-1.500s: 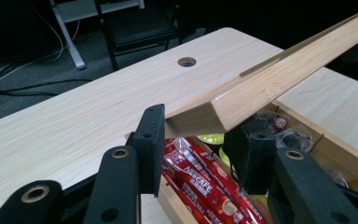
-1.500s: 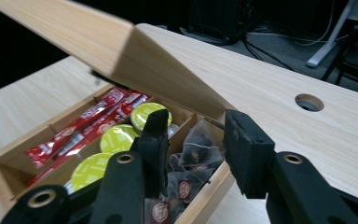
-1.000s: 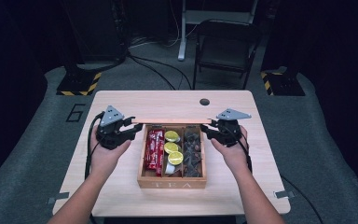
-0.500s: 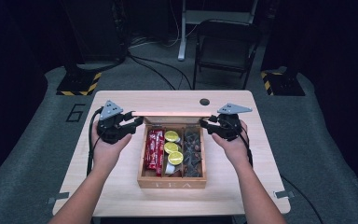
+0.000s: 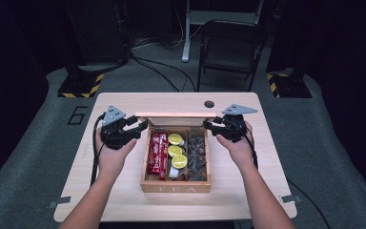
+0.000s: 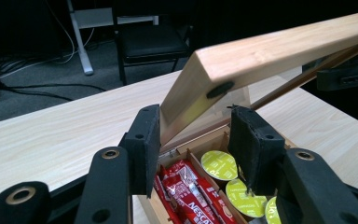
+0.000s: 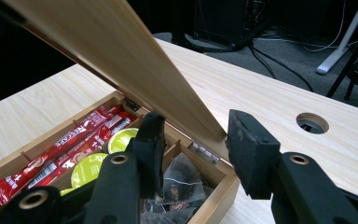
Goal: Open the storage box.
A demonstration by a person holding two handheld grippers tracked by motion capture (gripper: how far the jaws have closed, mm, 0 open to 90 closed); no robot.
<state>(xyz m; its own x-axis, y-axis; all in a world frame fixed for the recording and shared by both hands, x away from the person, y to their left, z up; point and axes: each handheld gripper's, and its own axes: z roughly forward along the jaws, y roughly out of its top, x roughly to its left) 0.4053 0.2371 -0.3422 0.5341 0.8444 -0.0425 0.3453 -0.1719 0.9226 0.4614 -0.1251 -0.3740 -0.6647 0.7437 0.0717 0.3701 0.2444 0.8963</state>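
A wooden tea box (image 5: pixel 176 188) stands open mid-table, its lid (image 5: pixel 176 115) raised steeply at the far side. Inside lie red sachets (image 5: pixel 157 152), yellow-green capsules (image 5: pixel 175 150) and dark tea bags (image 5: pixel 196 155). My left gripper (image 5: pixel 143 125) is at the lid's left end. Its jaws have just been opening, and the lid (image 6: pixel 270 53) corner sits loosely between them in the left gripper (image 6: pixel 196 121) view. My right gripper (image 5: pixel 207 125) is at the lid's right end. In the right gripper (image 7: pixel 196 126) view the lid (image 7: pixel 121 51) edge runs between the spread pads without being pinched.
A round cable hole (image 5: pixel 208 104) sits in the table's far edge behind the box. A black folding chair (image 5: pixel 231 47) and floor cables lie beyond the table. Bare tabletop (image 5: pixel 124 195) flanks the box on both sides.
The lid's top edge has swung farther up and back. Both grippers have shifted slightly toward the far side with it, and the left jaws stand wider.
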